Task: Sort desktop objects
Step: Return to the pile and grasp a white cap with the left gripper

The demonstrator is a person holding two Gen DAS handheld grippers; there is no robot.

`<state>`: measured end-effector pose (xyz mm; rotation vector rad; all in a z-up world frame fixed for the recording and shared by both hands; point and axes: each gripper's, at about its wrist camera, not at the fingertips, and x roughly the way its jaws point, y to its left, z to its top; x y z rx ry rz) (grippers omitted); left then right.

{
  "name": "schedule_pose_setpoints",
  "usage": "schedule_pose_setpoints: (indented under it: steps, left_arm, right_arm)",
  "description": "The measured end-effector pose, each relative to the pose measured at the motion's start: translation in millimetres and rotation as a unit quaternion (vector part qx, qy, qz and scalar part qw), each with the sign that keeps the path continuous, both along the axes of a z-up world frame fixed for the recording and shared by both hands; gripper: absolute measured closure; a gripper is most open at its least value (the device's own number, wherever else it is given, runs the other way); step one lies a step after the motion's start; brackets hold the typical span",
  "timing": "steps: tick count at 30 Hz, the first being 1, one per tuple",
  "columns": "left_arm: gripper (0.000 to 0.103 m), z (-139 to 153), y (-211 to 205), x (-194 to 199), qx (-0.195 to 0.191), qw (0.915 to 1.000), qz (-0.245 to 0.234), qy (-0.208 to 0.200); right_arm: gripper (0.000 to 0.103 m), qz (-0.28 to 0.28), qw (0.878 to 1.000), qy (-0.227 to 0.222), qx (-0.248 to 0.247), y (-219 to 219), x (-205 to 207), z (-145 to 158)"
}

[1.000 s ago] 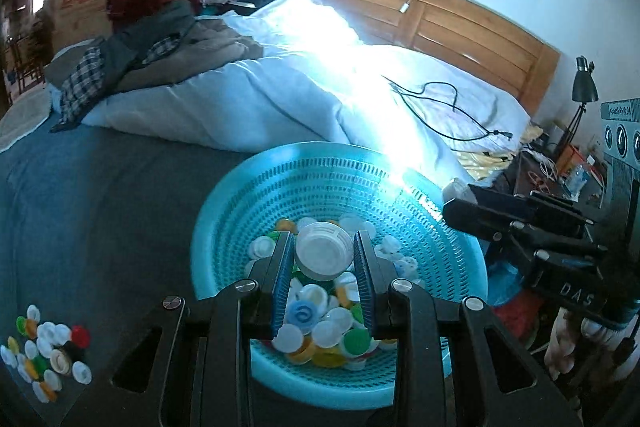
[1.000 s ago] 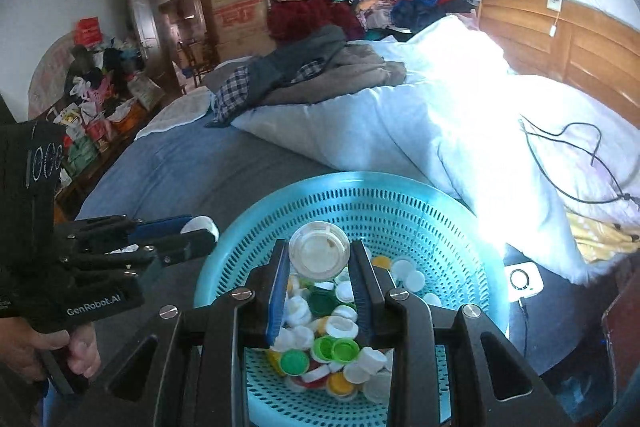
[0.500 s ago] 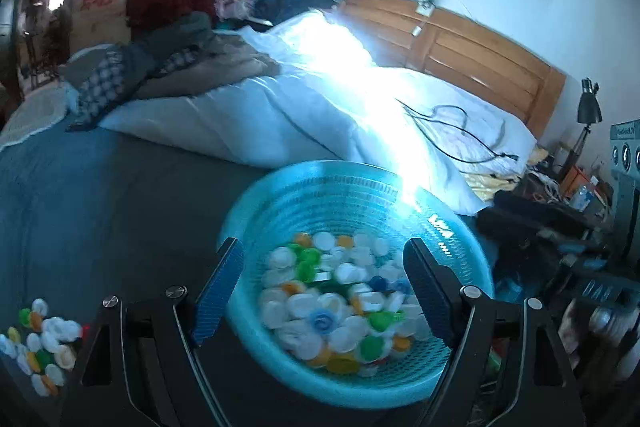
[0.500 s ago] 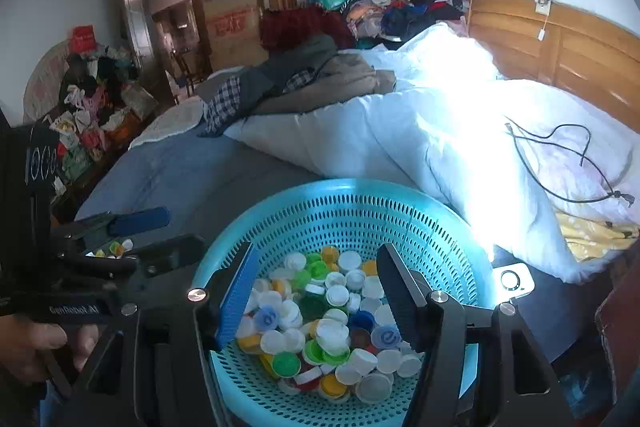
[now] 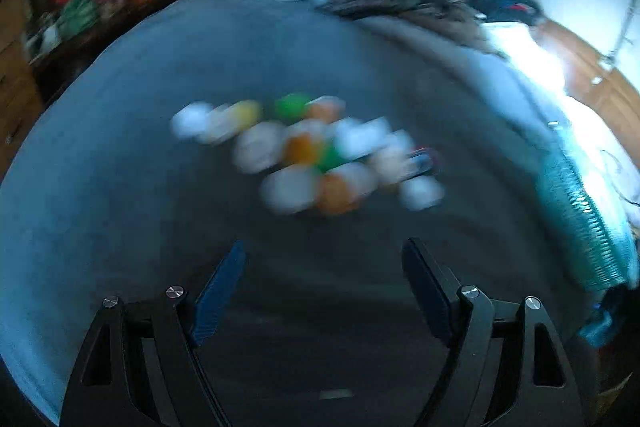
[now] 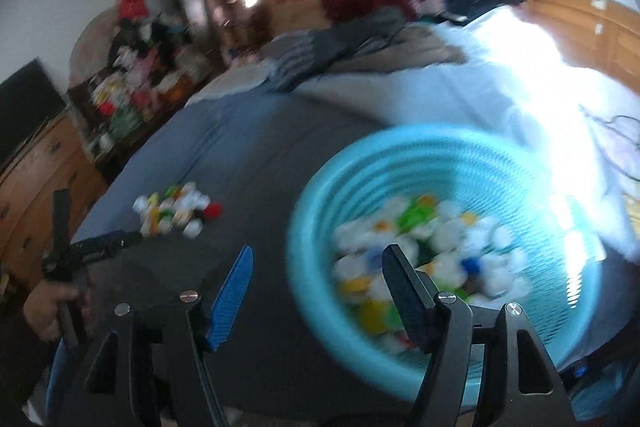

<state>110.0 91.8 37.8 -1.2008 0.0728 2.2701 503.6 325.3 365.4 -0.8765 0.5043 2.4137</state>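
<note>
Ribbed blue pads on both grippers (image 5: 323,255) (image 6: 316,253) have just spread — empty — beside round plastic caps (image 5: 308,153), perforated basket (image 6: 552,227).

Turquoise basket (image 6: 316,195) — multicoloured caps (image 5: 308,151)

R gripper (image 6: 318,267) jaws just been opening, nothing btwn them; R-side finger sits over near rim of teal basket (image 6: 320,291). Basket full of mixed bottle caps (image 6: 424,247), blurred. Small cap pile (image 6: 176,209) on grey bedsheet (image 6: 260,163) to the left. L gripper (image 6: 96,247) at left edge, hand (image 6: 48,311) on grip.
</note>
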Motion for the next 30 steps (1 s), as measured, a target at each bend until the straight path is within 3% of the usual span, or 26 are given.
schedule_pose_setpoints:
  steps: [4, 11, 12, 14, 16, 17, 24, 27, 30]
  left_arm:
    - [0.032, -17, -6, -17, -0.022, 0.9997, -0.005, 0.0]
    - [0.034, -21, 30, -40, -0.03, 0.9985, -0.04, 0.021]
    - [0.039, -20, 28, -40, -0.032, 0.9985, -0.041, 0.021]
    - [0.072, -19, 25, -41, -0.035, 0.9984, -0.036, 0.025]
    - [0.091, -18, 19, -39, -0.027, 0.9988, -0.035, 0.019]
    - [0.095, -19, 16, -37, -0.025, 0.9989, -0.035, 0.016]
    - [0.096, -7, -16, -10, -0.005, 0.9987, -0.046, 0.02]
    - [0.089, -10, -17, -20, -0.012, 0.9989, -0.038, 0.026]
    - [0.078, -9, -13, -36, 0.006, 0.9992, -0.037, 0.016]
  right_arm:
    - [0.031, 0.027, 1.0, -0.014, -0.007, -13, -25, -13]
    - [0.031, 0.035, 0.999, -0.032, -0.002, -17, -44, -19]
    - [0.031, 0.036, 0.999, -0.034, -0.002, -17, -47, -18]
    - [0.031, 0.038, 0.999, -0.035, -0.003, -19, -51, -19]
    - [0.032, 0.043, 0.998, -0.038, -0.005, -23, -57, -21]
    - [0.034, 0.048, 0.998, -0.04, -0.007, -24, -61, -23]
    - [0.044, 0.101, 0.994, -0.039, -0.018, -48, -106, -34]
    - [0.044, 0.129, 0.991, -0.042, -0.02, -62, -128, -43]
    - [0.044, 0.145, 0.988, -0.044, -0.028, -75, -145, -50]
